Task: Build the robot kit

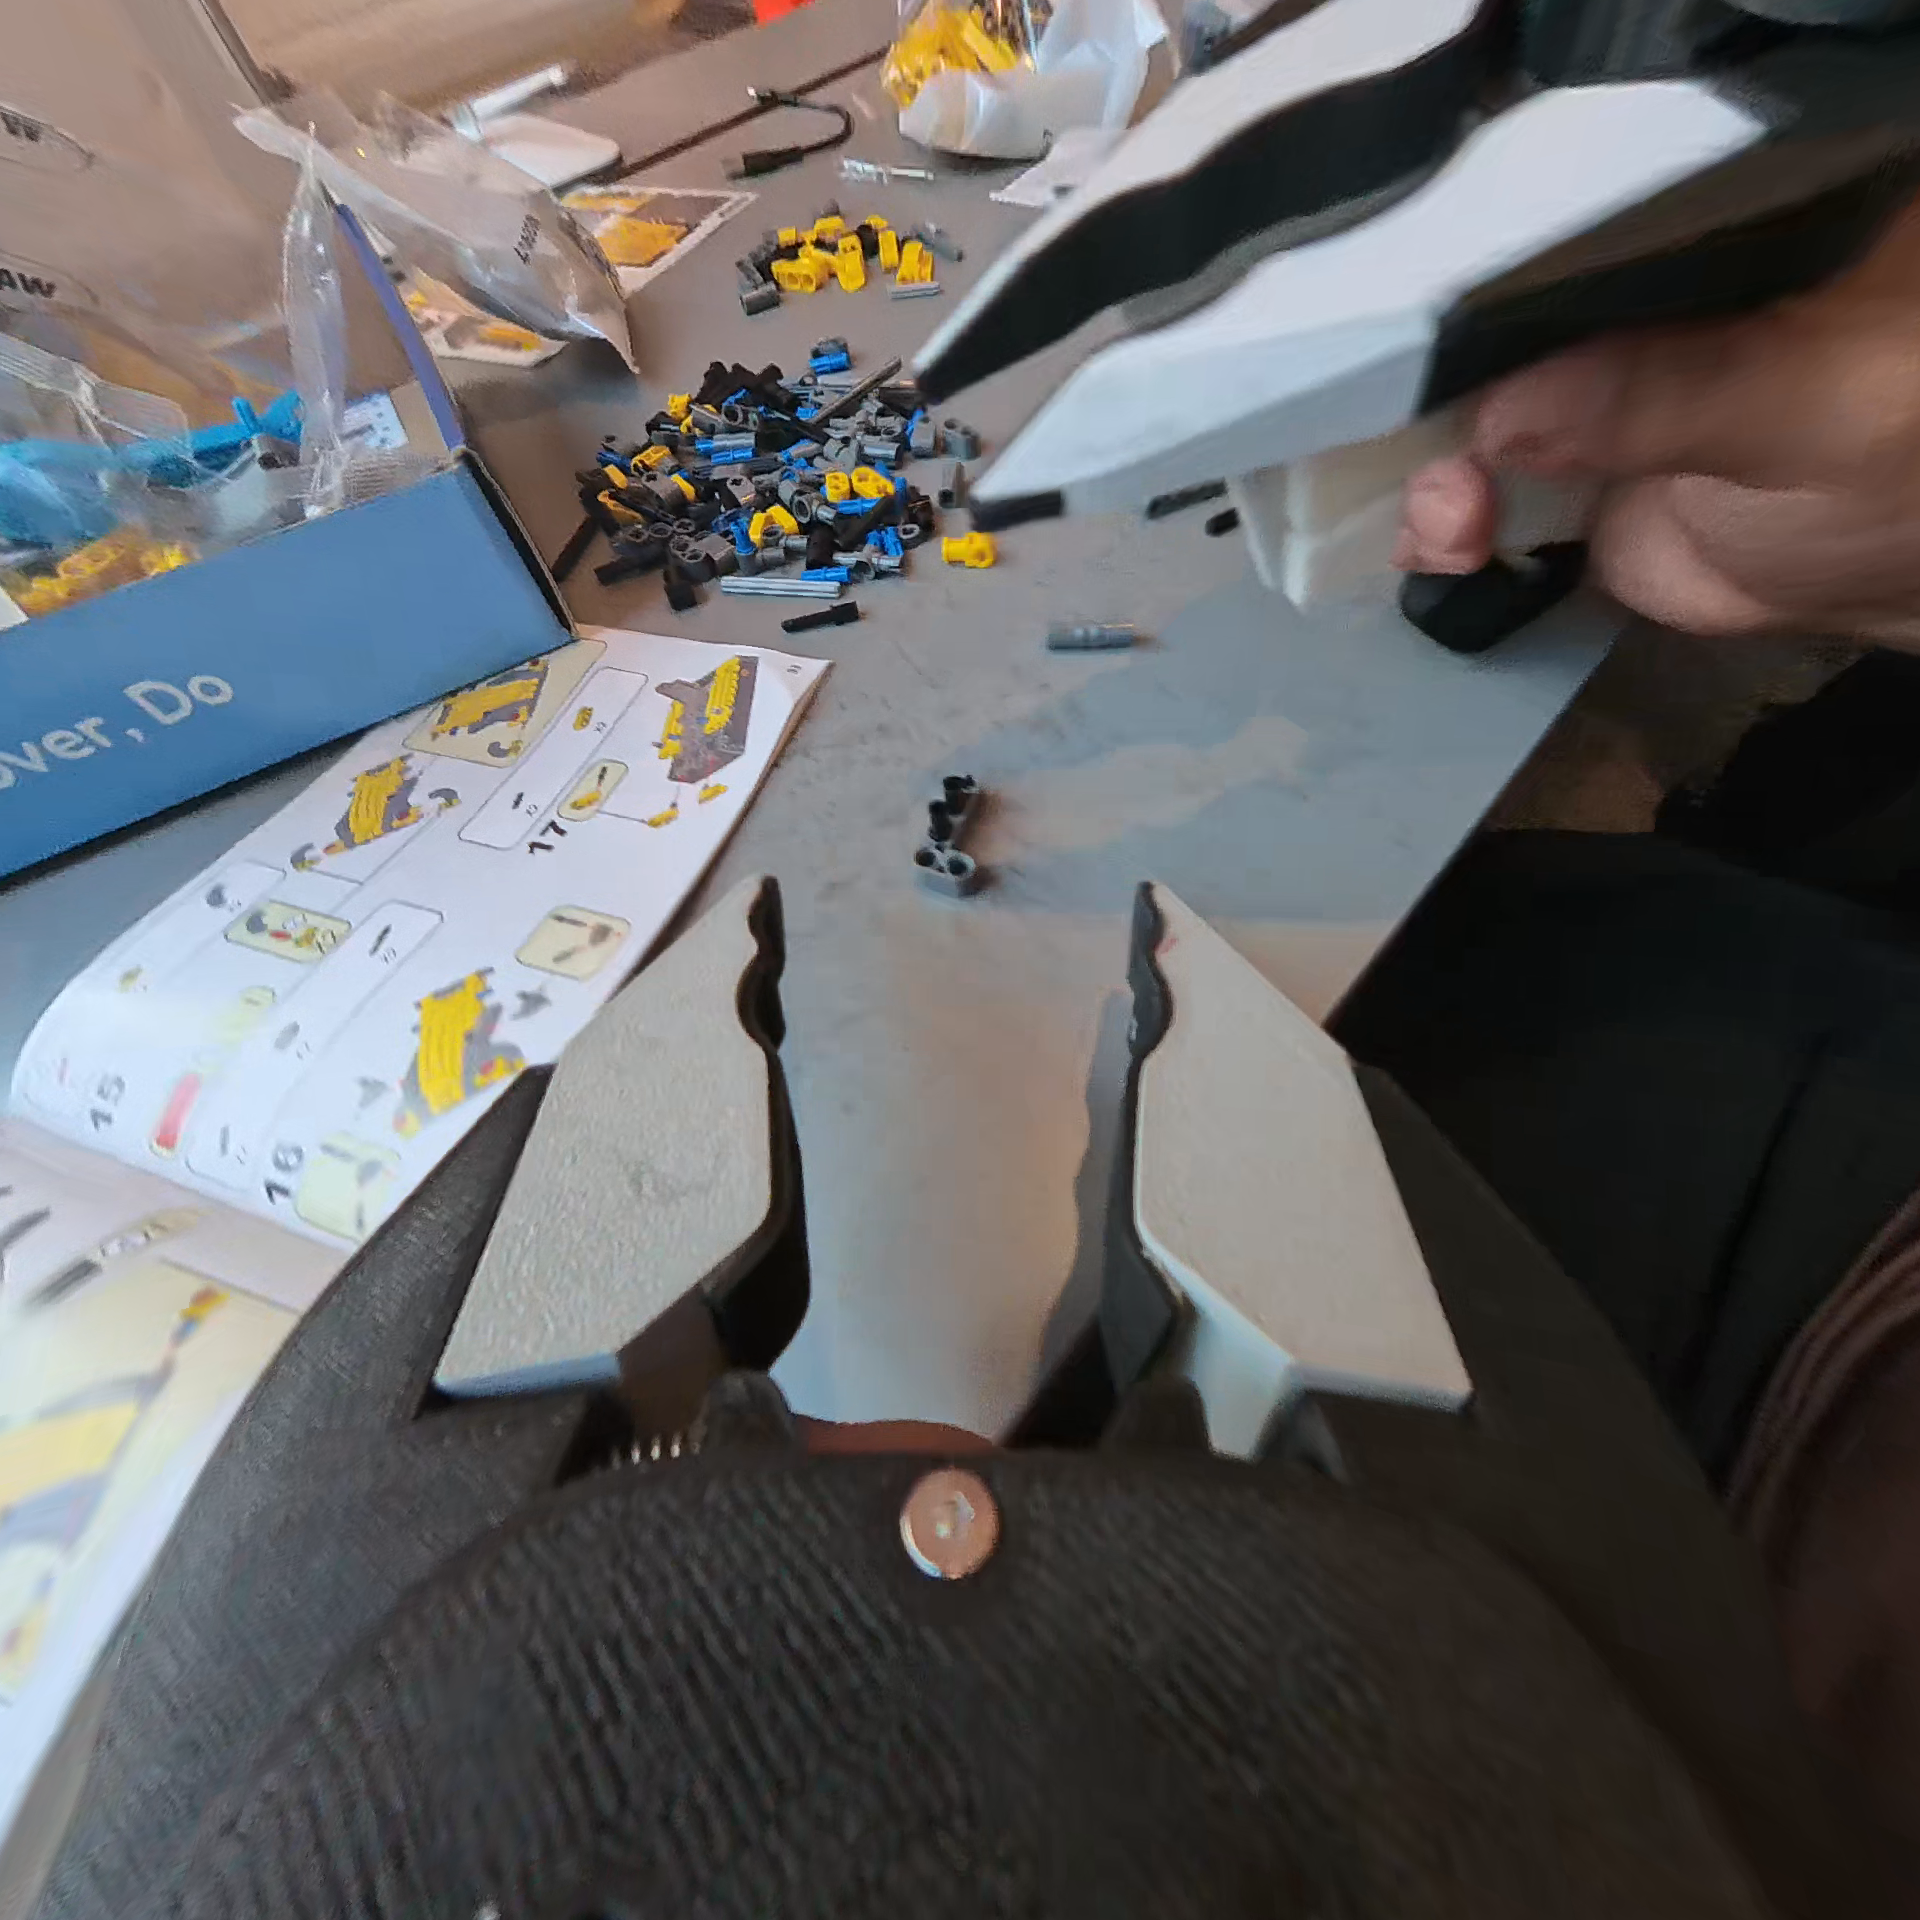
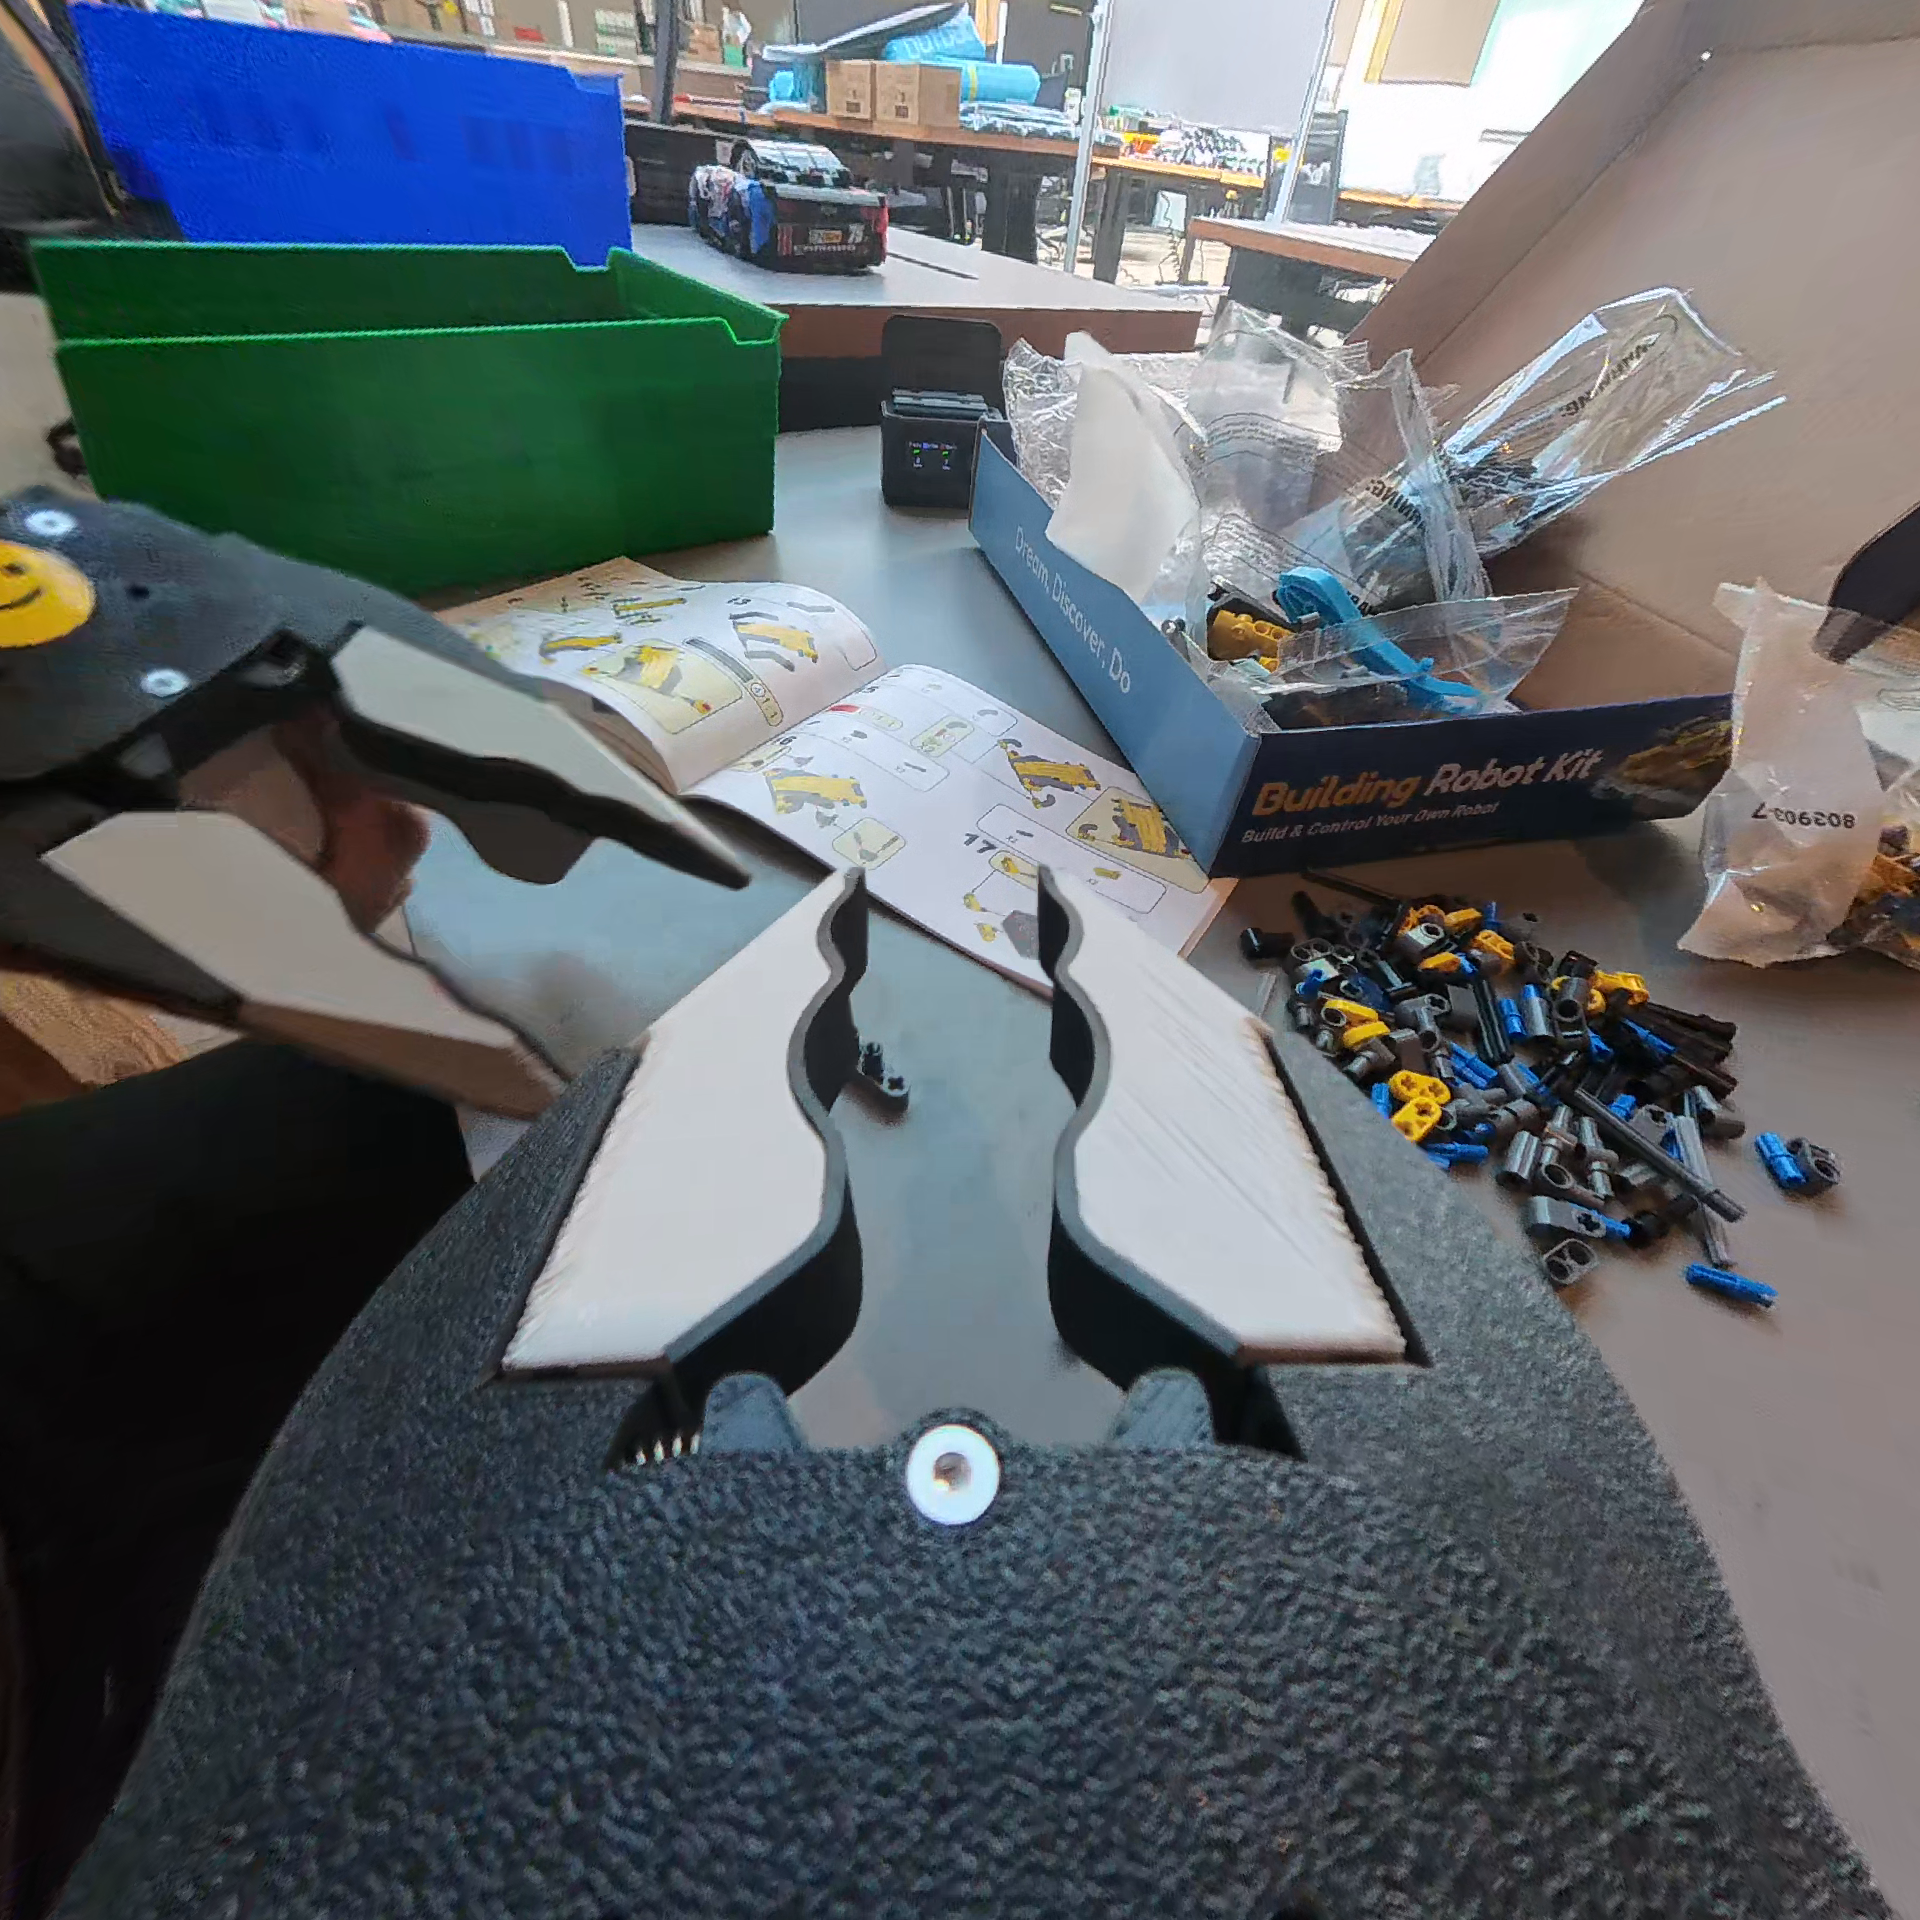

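1. Workshop room: long benches, cartons and a model car far behind; nearest is a smooth grey table.
2. Green plastic bin, far left, with a blue bin behind it; rigid, straight-walled.
3. Blue cardboard kit box, far right, stuffed with crinkled clear bags.
4. Instruction booklet, open flat, glossy paper, between the box and the grippers.
5. Left gripper: fingers spread apart, nothing between them; pale flat faces, wavy black pads.
6. Right gripper: fingers likewise released and empty, textured black housing.
7. Pile of small plastic bricks, black, grey, blue and yellow pins and connectors, right of the booklet.
8. Grey connector with black pins: alone on the table, just beyond the left fingertips, slightly right of centre, long axis running near-to-far. In the right wrist view it lies below the gap, toward the left finger. Both grippers are close; which is nearer cannot be told.
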{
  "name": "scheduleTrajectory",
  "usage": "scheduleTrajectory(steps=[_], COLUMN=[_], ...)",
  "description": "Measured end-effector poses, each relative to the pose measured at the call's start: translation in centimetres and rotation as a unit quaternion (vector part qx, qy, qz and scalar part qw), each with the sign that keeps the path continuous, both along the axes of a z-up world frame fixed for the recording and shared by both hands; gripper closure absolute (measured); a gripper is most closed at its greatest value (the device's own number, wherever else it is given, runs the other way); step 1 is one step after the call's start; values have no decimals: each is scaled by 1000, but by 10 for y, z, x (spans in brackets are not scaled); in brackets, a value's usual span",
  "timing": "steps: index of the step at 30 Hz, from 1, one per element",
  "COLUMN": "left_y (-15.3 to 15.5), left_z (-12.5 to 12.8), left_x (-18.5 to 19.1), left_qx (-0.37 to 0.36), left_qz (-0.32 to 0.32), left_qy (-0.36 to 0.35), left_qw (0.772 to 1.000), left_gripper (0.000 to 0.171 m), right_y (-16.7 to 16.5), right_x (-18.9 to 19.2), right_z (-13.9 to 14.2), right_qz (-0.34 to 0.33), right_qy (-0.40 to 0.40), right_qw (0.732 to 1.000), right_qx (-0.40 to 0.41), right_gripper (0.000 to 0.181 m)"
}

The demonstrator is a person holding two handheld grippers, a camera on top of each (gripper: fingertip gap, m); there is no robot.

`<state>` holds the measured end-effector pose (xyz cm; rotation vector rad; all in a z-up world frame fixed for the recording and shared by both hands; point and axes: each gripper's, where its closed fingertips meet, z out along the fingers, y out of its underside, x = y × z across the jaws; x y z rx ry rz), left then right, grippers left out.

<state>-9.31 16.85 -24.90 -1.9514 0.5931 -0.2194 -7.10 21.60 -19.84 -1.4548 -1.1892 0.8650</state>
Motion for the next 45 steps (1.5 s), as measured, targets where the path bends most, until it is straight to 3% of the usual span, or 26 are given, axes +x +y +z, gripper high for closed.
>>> scheduleTrajectory(steps=[2, 7, 12, 16, 22, 25, 29, 35, 40, 45], left_y=[-20, -66, -79, -89, -86, -73, -71, -58, -60, -74], left_z=[-1, -7, -20, -10, -16, -27, -27, -15, -3, -2], left_x=[10, 61, 80, 76, 61, 48, 49, 37, 39, 49], left_qx=[26, 64, 52, 60, 29, 0, -16, 30, 18, 5], left_qz=[-6, -102, -146, -165, -168, -118, -125, -121, -124, -146], left_qy=[-7, -28, -6, -22, -50, -34, -62, -84, -177, -163], left_qw=[1000, 992, 988, 984, 984, 992, 990, 989, 976, 976], left_gripper=[103, 115, 115, 119, 120, 121, 121, 128, 124, 120], right_y=[2, 5, 3, 7, 8, 0, 2, -7, 0, -10], right_x=[-1, -4, -13, -19, -31, -34, -25, -29, -10, 16], right_z=[1, 2, 3, 3, 4, 2, 15, 16, 26, 23], right_qz=[0, -9, 9, 13, 44, 73, 69, 130, 88, 57], right_qy=[3, 7, 10, 12, 17, 11, 59, 69, 109, 91], right_qw=[1000, 1000, 1000, 1000, 999, 997, 996, 987, 988, 993], right_qx=[-2, 10, 9, 4, -7, -14, -13, -59, -61, -44], right_gripper=[147, 142, 145, 146, 152, 151, 151, 153, 149, 153])
